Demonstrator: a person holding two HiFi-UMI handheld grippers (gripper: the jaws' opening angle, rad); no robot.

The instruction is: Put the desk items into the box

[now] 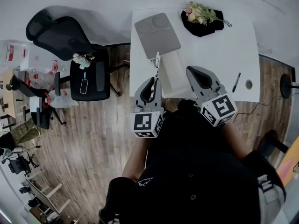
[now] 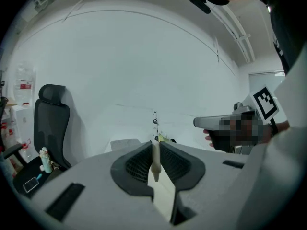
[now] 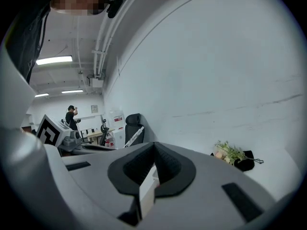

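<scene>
Currently, left gripper [image 1: 153, 80] [image 2: 155, 143] pinches slim cream pen [image 1: 156, 64] [image 2: 155, 161] between ribbed black pads, over the flat white box [image 1: 172, 76] mid-frame. Right gripper [image 1: 192, 70] [image 3: 153, 145]: pads together, empty. Black pen [image 1: 237, 81] lies at right of the matte table [image 1: 219, 50].

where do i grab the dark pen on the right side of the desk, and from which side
Take the dark pen at mid-barrel, straight down from above, tool jaws closing across its thin width. It lies flat and slanted on the white desk, with bare surface along both long sides. The round hole lies close on its right, so mind it.
</scene>
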